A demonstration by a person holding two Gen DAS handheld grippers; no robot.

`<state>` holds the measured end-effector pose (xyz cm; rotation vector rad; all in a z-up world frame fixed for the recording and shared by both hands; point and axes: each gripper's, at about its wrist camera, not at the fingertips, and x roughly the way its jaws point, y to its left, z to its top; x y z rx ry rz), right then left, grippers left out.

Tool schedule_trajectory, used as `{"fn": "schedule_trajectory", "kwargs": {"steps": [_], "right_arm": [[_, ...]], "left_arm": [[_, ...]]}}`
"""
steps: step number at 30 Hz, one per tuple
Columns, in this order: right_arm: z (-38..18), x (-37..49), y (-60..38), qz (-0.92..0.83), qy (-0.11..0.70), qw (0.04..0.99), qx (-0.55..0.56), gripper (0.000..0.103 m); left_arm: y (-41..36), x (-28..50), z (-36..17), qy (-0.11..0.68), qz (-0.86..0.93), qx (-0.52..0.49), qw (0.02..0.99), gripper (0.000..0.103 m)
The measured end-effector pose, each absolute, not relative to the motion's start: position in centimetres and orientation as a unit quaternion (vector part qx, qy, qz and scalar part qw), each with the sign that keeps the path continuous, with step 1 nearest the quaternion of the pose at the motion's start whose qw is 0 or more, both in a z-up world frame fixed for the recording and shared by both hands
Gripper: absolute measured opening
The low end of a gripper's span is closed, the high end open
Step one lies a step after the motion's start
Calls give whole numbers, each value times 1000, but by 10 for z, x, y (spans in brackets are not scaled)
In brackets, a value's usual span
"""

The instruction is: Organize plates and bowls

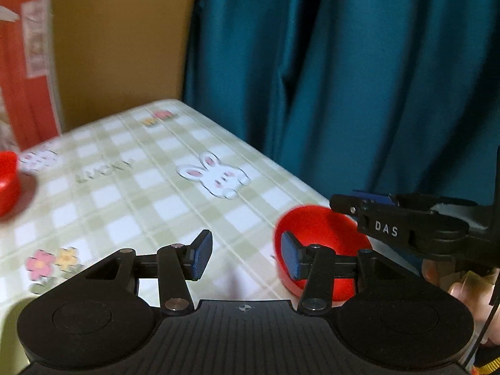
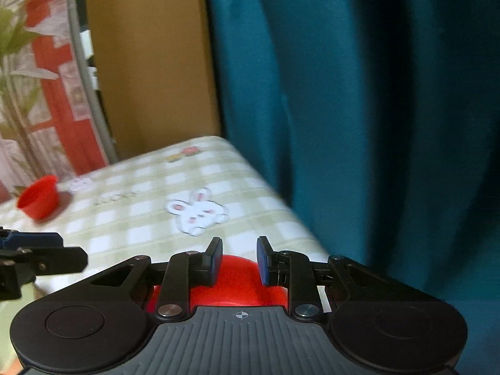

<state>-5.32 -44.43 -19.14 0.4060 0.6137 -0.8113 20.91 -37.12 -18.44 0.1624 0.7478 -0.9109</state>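
A red bowl [image 1: 322, 243] sits near the table's right edge; in the right wrist view it [image 2: 237, 278] lies just under and behind my right gripper [image 2: 239, 261], whose jaws stand a little apart with nothing between the pads. My left gripper [image 1: 247, 257] is wide open and empty, just left of that bowl, its right pad in front of the rim. The right gripper's fingers [image 1: 384, 222] reach over the bowl from the right. A second red bowl [image 2: 39, 197] stands at the far left of the table, also in the left wrist view [image 1: 7, 181].
The table wears a green checked cloth with bunnies [image 1: 215, 176] and flowers. A teal curtain [image 1: 343, 78] hangs past the right edge. A brown board [image 2: 150, 62] and a red patterned panel [image 2: 47, 72] stand behind the table.
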Motion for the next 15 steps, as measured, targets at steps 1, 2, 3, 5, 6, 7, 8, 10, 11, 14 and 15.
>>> {"fn": "schedule_trajectory", "kwargs": {"steps": [1,2,3,5,6,7,8,10,11,14,15], "right_arm": [[-195,-56,-447,-388,294,851,195,22],[-198,-59,-449,-390,296,849,198,22],[-200,-60,-450,-392,298,847,201,22],[-206,-63,-452,-394,302,843,206,22],[-208,-64,-453,-394,303,842,209,22],[-211,-65,-453,-394,304,841,211,22],[-213,-66,-454,-394,305,840,215,22],[-216,-68,-453,-391,307,838,224,22],[-217,-68,-453,-389,308,837,228,22],[-223,-69,-453,-387,312,833,242,21],[-224,-70,-452,-387,312,832,247,21]], "left_arm": [[-375,208,-189,358,-432,79,824,51],[-379,207,-192,363,-435,79,820,51],[-381,207,-195,369,-438,79,816,51],[-383,205,-200,377,-443,76,810,51],[-384,205,-201,378,-445,75,808,51],[-385,205,-202,379,-447,75,807,51],[-386,204,-203,380,-448,76,806,51],[-388,205,-206,383,-447,80,805,51],[-390,208,-207,385,-445,81,804,51],[-395,210,-211,397,-440,72,802,49],[-396,211,-212,399,-442,70,800,49]]}}
